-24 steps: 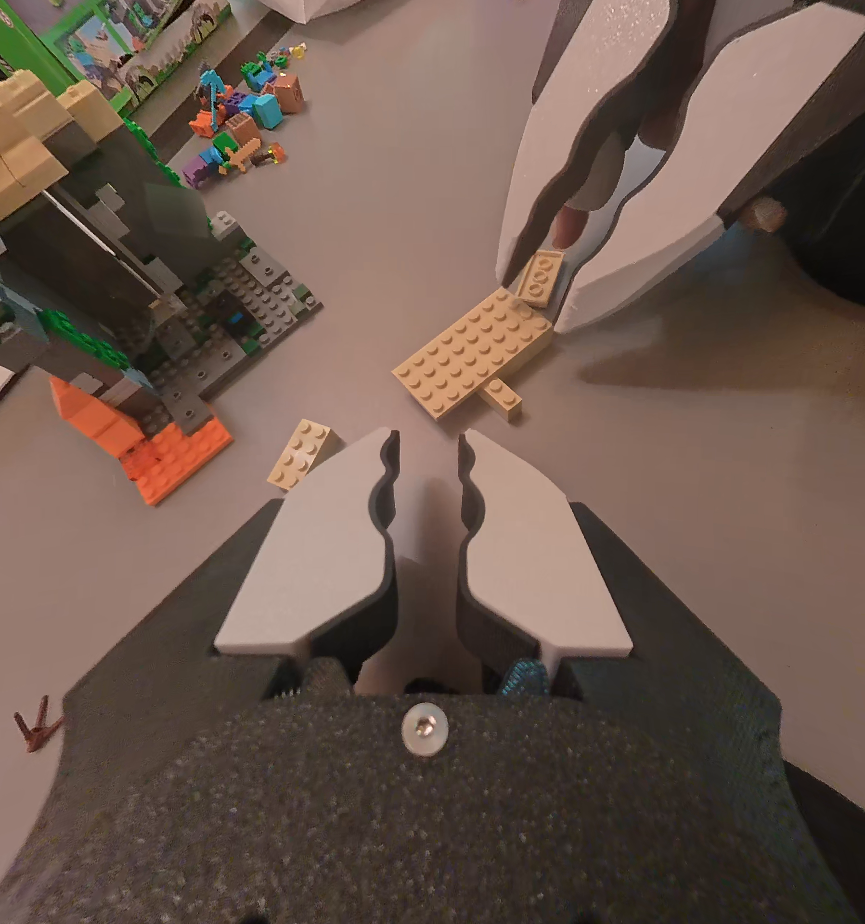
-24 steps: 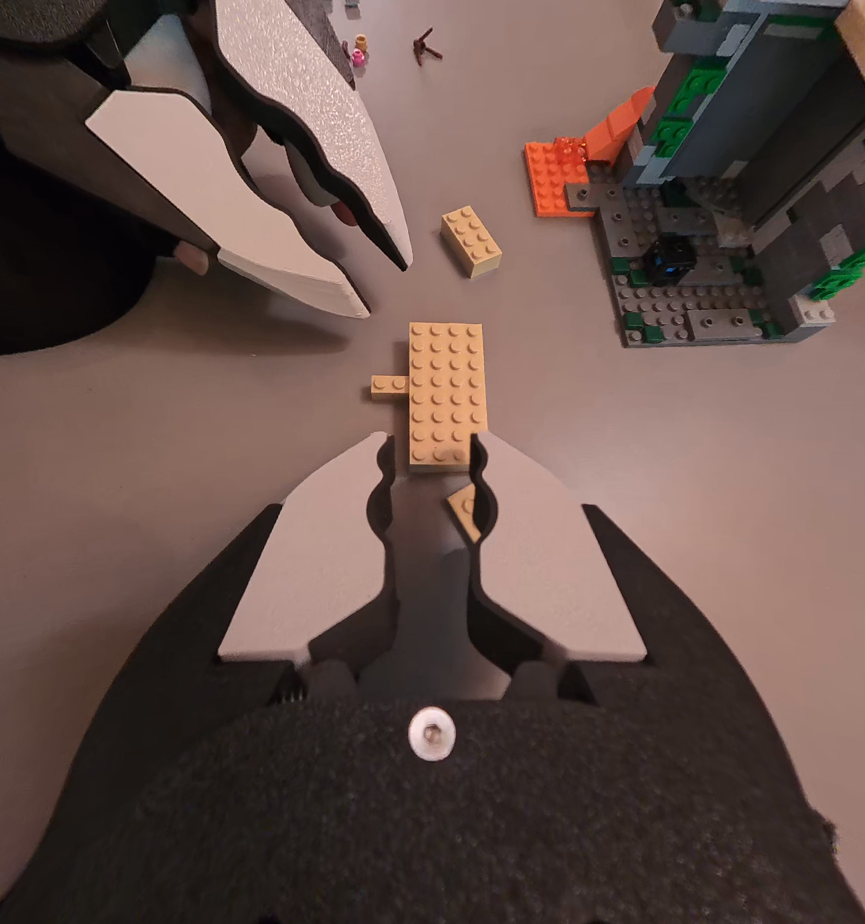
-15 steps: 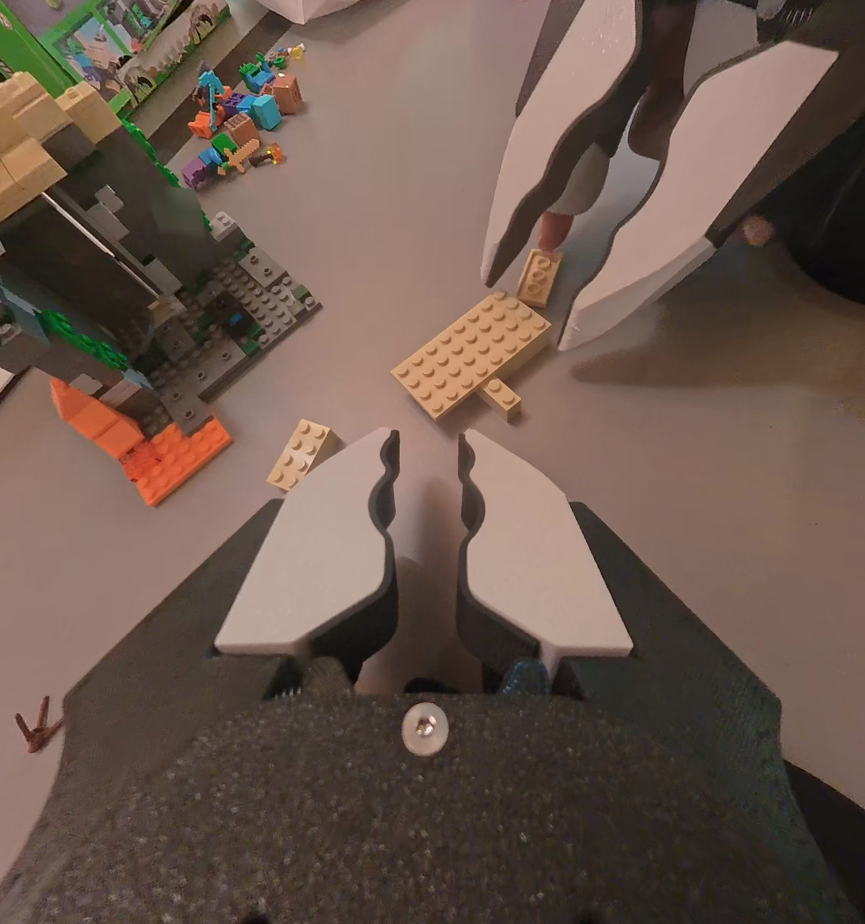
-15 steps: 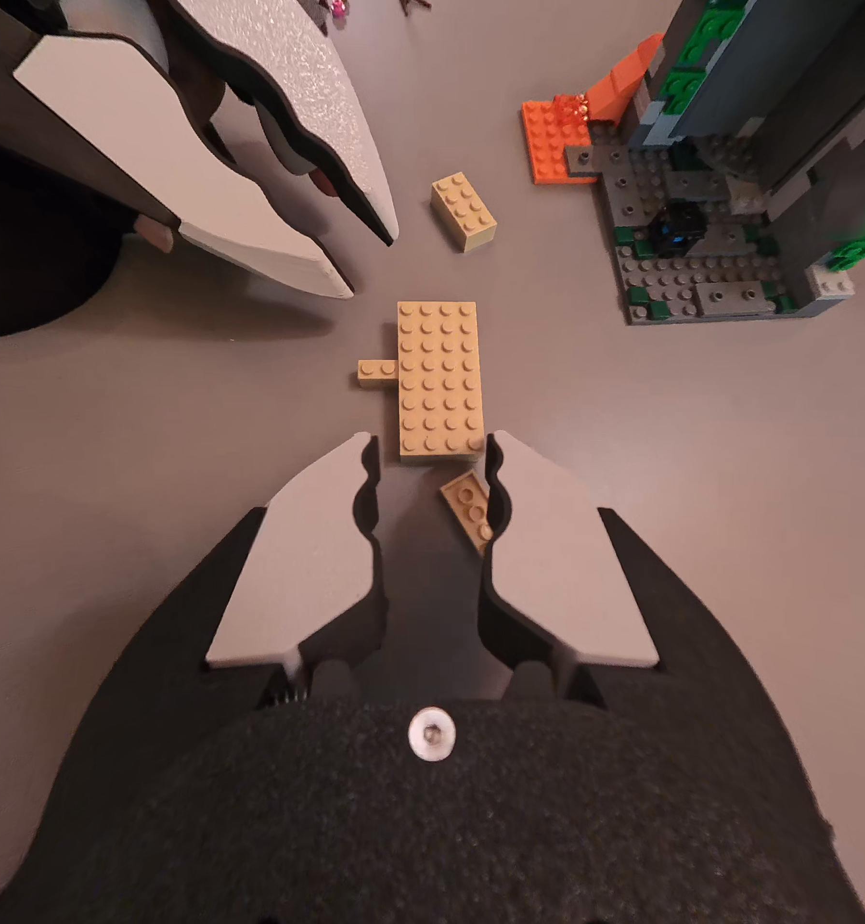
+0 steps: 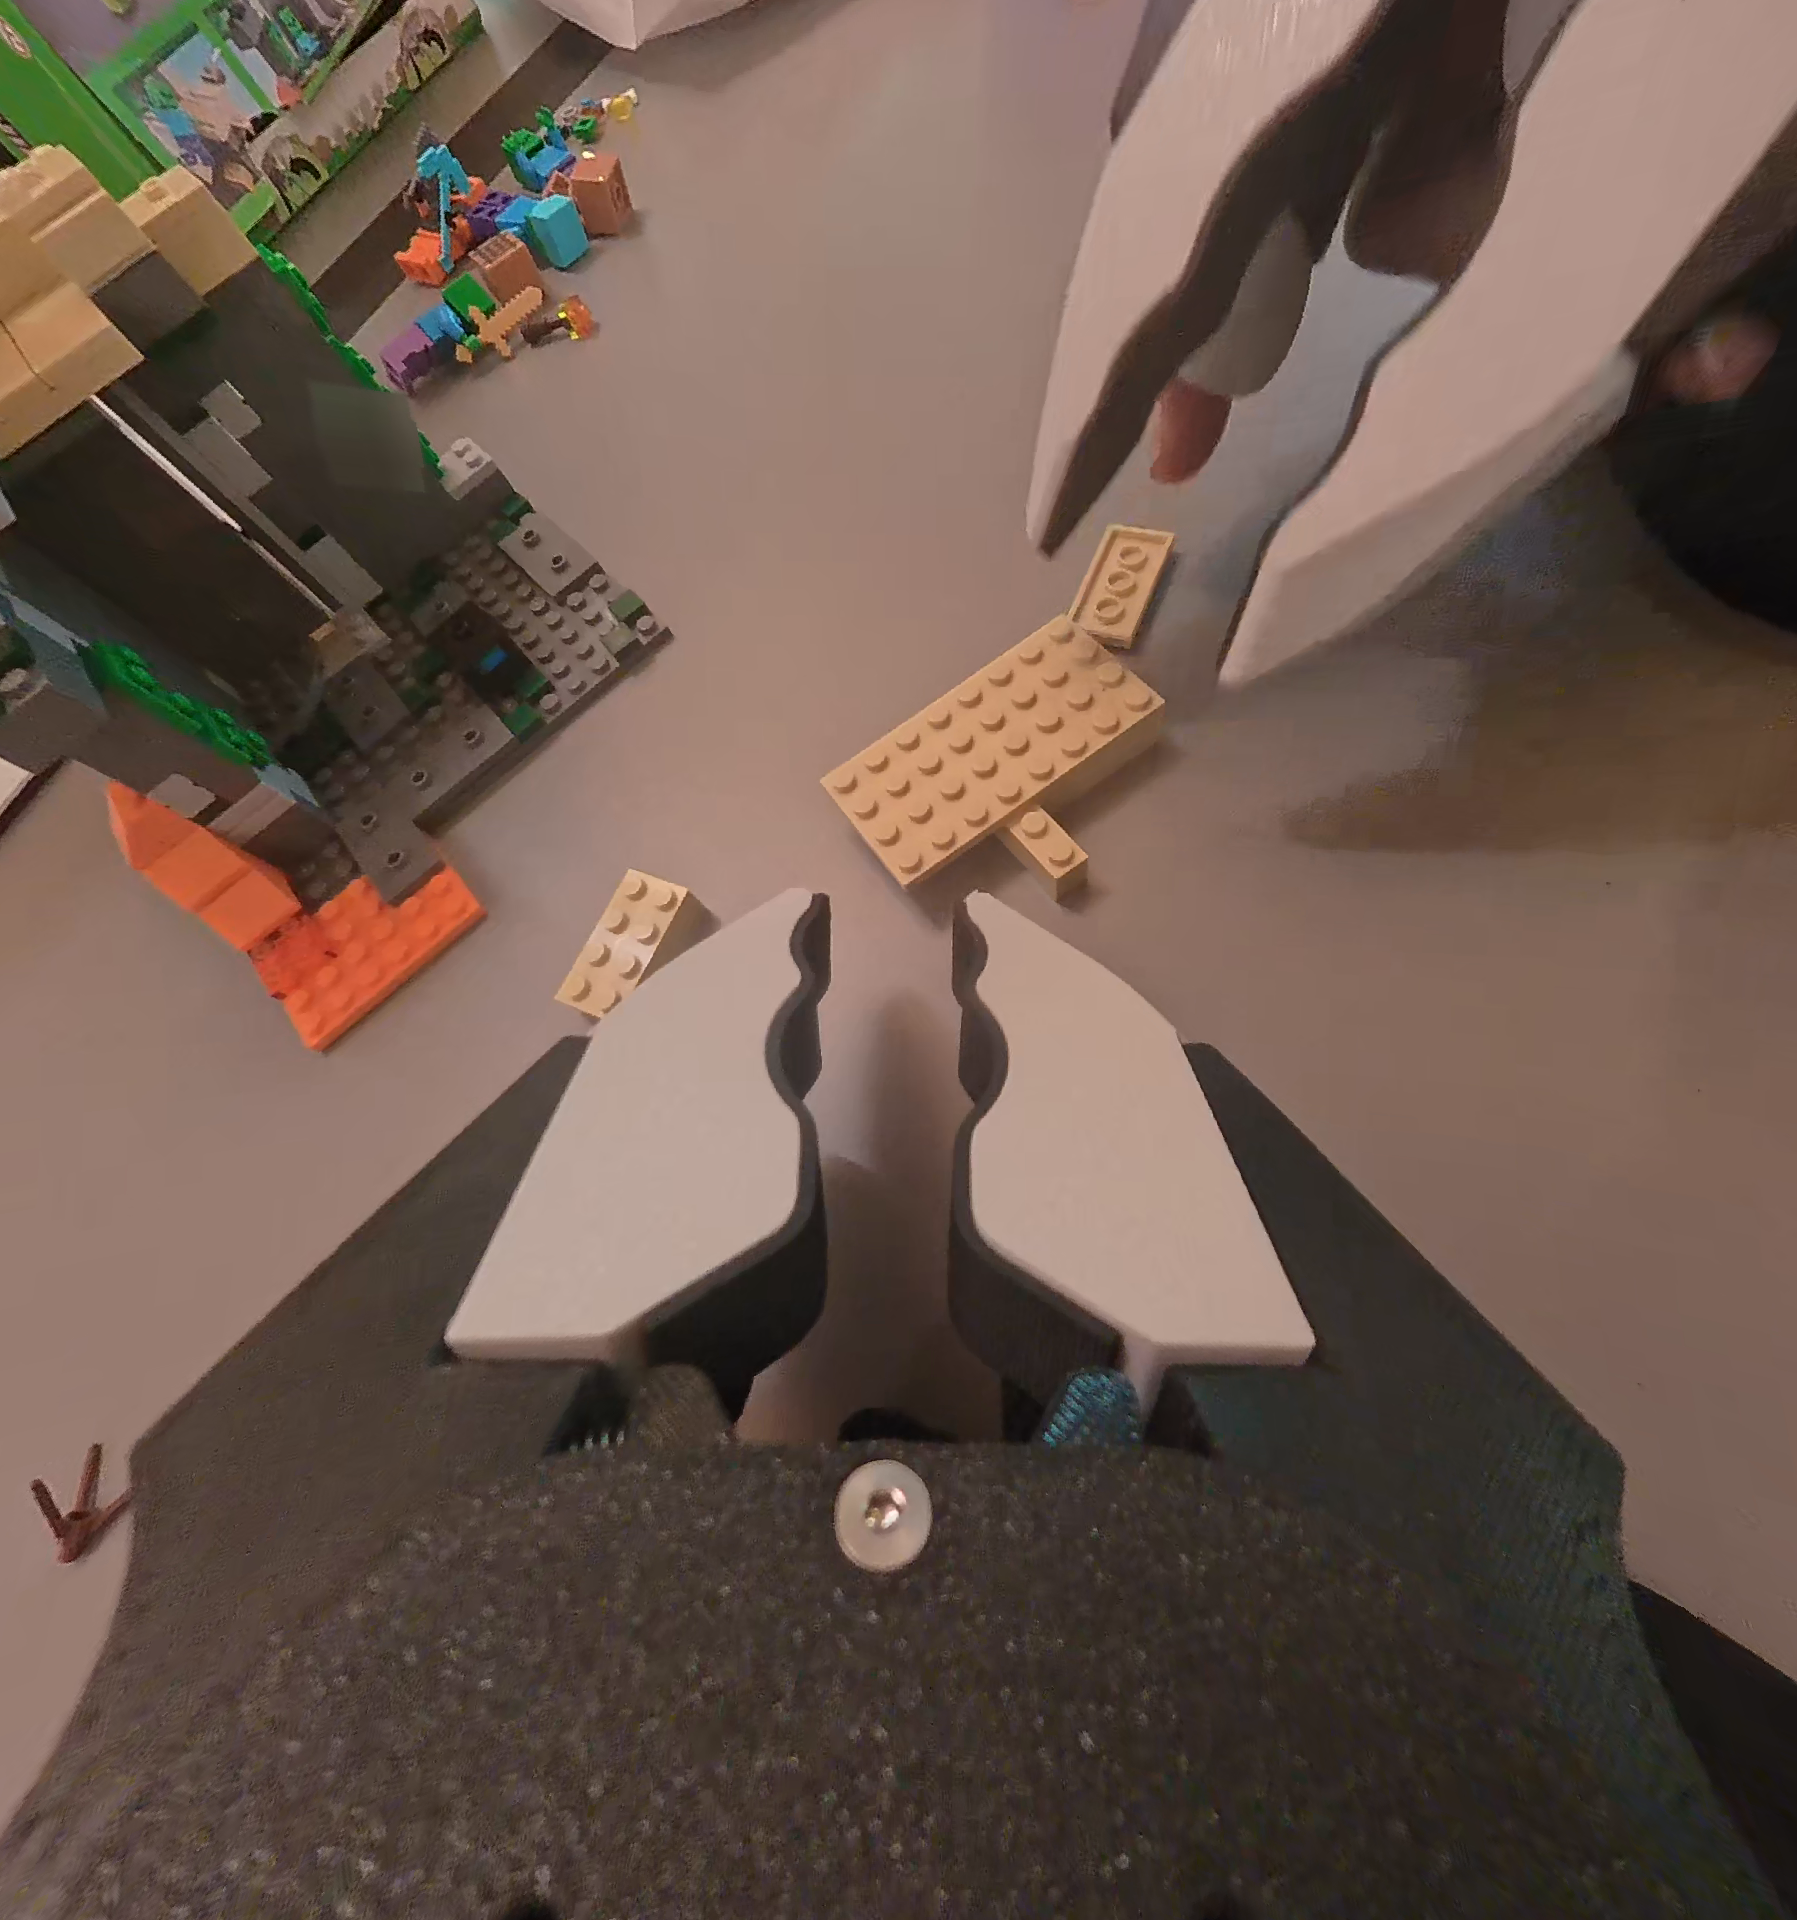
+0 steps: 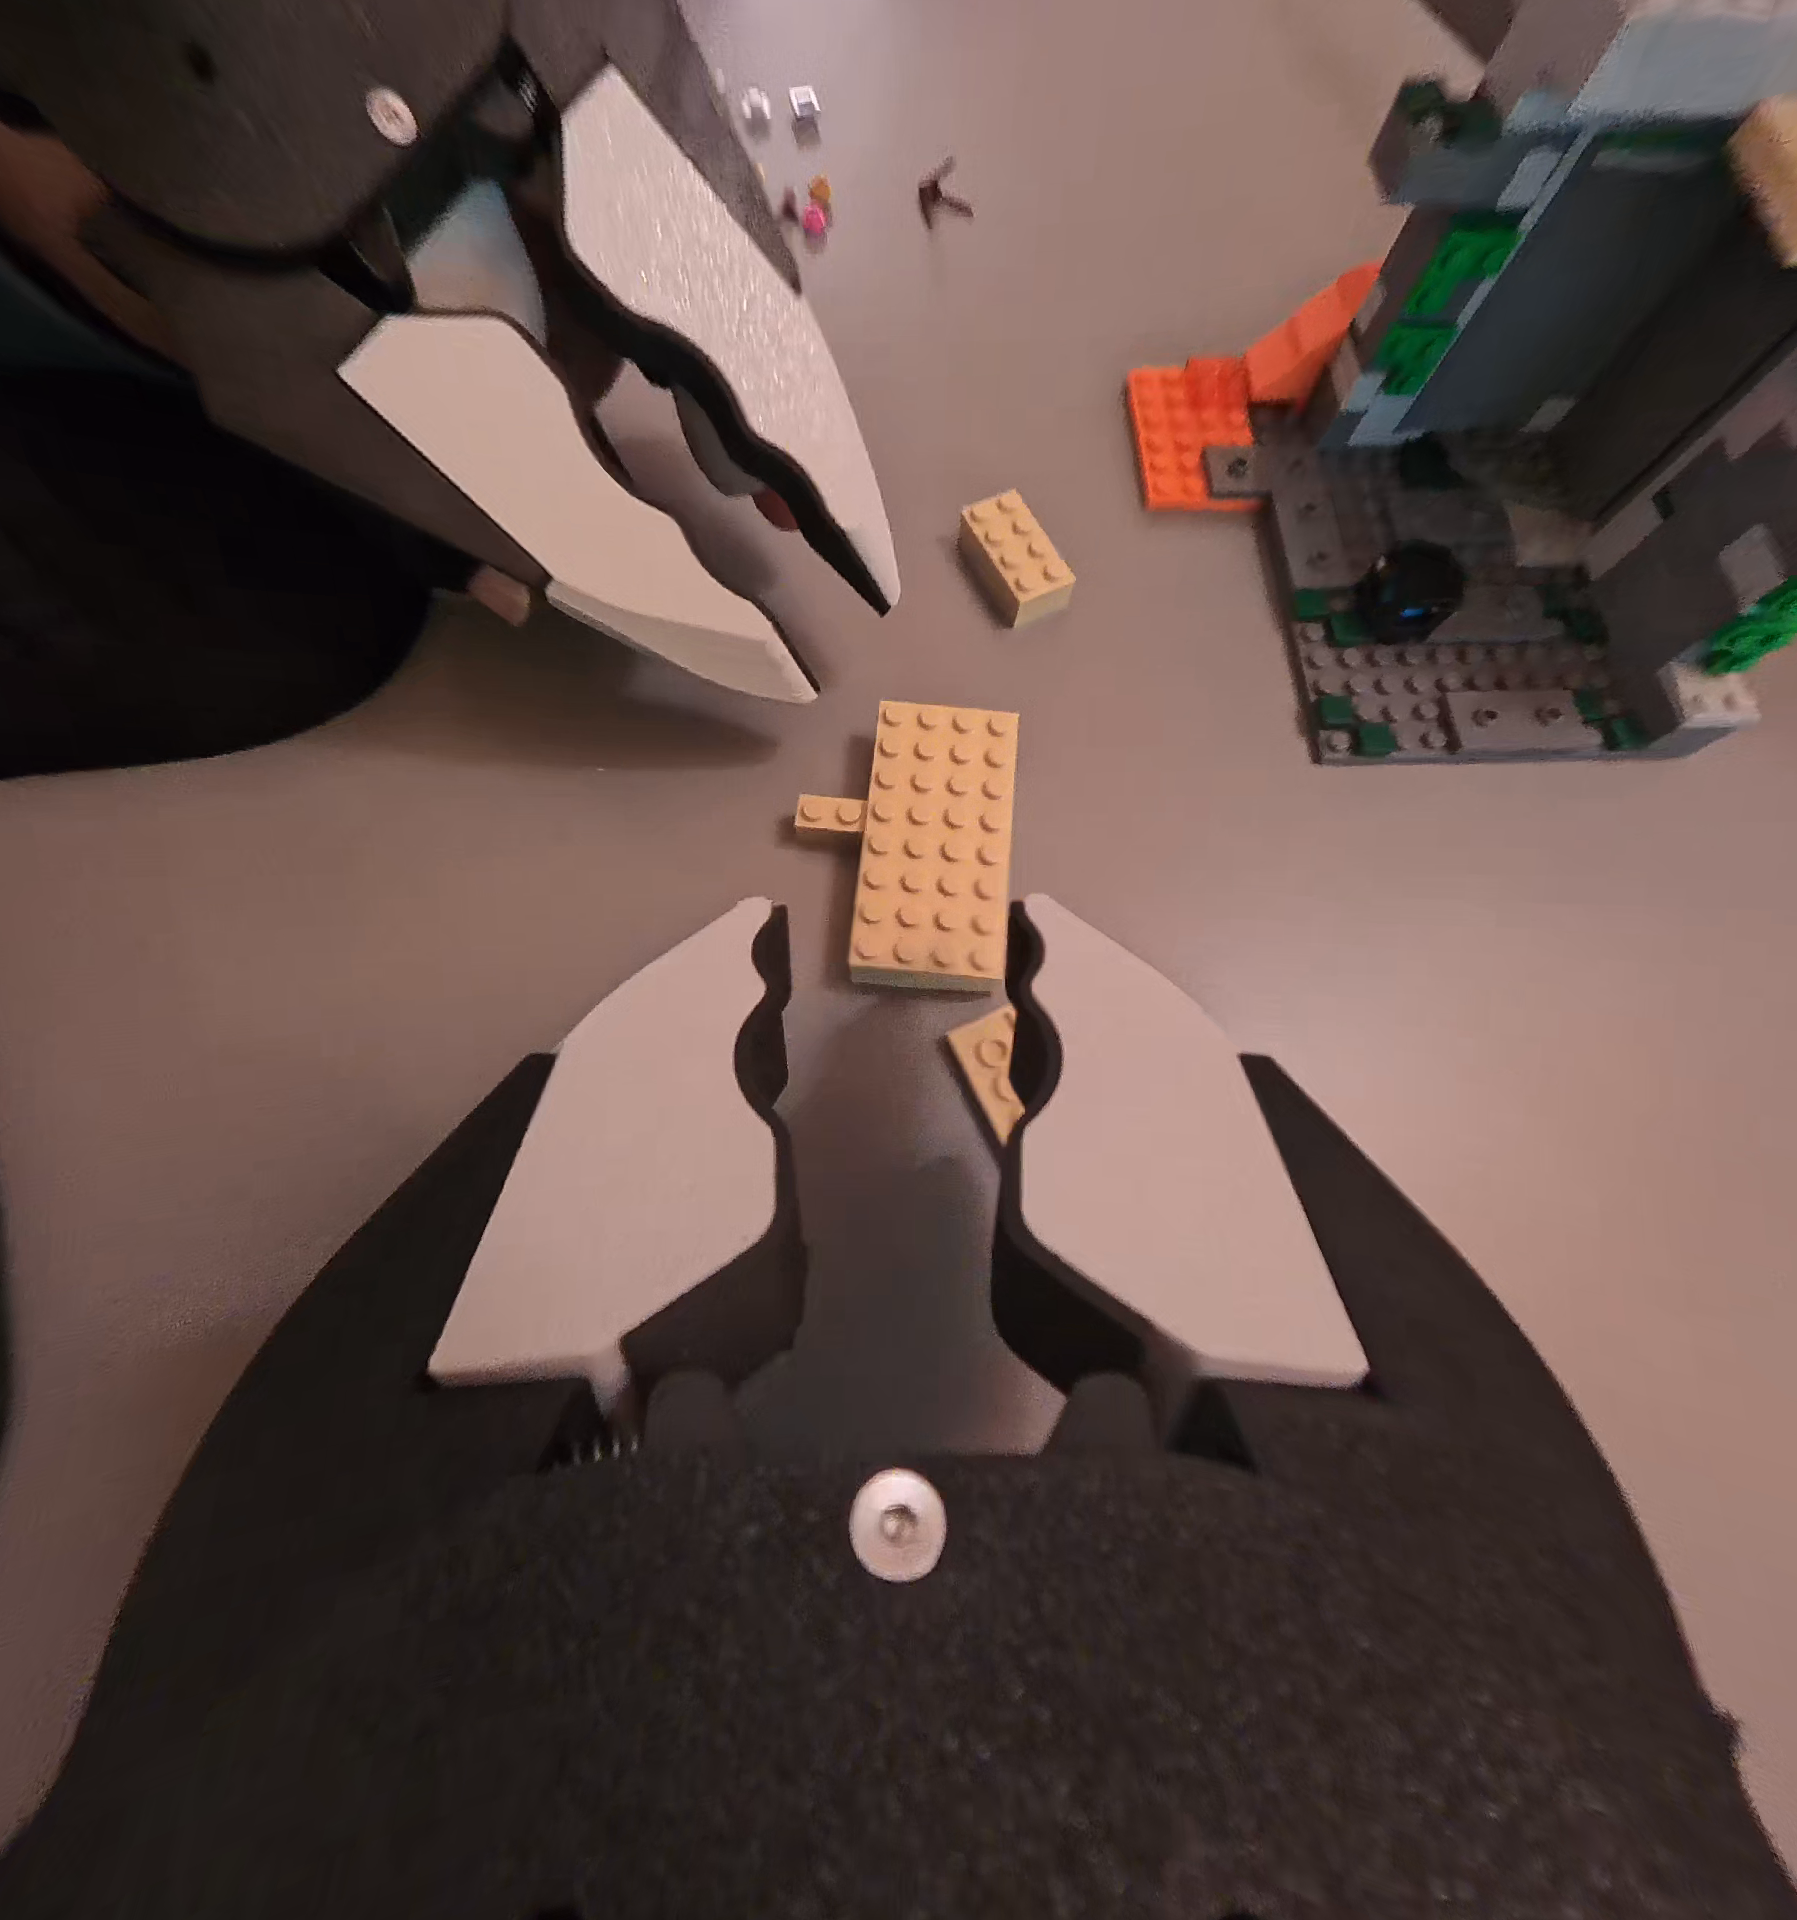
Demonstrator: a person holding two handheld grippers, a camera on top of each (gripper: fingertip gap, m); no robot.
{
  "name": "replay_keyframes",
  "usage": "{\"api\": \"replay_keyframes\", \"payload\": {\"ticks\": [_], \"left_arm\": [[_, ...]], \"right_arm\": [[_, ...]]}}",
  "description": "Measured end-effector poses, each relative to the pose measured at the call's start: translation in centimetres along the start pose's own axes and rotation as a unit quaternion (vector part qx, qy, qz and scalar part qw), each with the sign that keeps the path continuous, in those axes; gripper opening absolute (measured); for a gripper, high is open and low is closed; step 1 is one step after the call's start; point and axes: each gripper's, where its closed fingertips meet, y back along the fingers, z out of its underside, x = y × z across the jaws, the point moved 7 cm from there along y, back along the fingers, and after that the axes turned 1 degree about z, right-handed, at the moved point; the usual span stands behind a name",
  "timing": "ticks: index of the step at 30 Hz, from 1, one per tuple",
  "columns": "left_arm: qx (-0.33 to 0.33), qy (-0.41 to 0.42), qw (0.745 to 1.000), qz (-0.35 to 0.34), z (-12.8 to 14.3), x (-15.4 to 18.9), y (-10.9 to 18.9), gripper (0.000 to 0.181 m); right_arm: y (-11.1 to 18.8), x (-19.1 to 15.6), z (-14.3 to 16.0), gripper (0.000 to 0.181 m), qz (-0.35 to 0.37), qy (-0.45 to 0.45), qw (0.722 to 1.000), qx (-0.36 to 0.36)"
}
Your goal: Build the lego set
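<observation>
Grey tabletop (image 6: 1393, 1039). Tan plate (image 6: 938, 847) lies flat at centre, small tan strip (image 5: 1122, 587) loose at its near end. My right tongs (image 6: 894, 914) gape empty over the strip; left tongs (image 5: 889, 909) slightly parted, empty. Castle build (image 5: 250, 623) stands apart.

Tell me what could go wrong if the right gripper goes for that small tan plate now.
The small tan plate lies flat on the table, partly hidden under one of the right gripper's fingers, so a pinch may slip off. It sits beside the large tan plate; closing could nudge that assembly.
</observation>
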Motion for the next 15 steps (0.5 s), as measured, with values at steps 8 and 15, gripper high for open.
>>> {"api": "replay_keyframes", "payload": {"ticks": [8,15], "left_arm": [[-0.002,-0.007,1.0,0.001,0.0,0.2,0.0,0.022],[-0.008,-0.013,1.0,0.001,0.0,0.2,-0.3,0.021]], "right_arm": [[1.8,2.9,2.8,0.04,-0.017,0.061,0.997,-0.05],[0.1,3.0,3.4,0.026,-0.007,0.076,0.994,-0.076]]}}
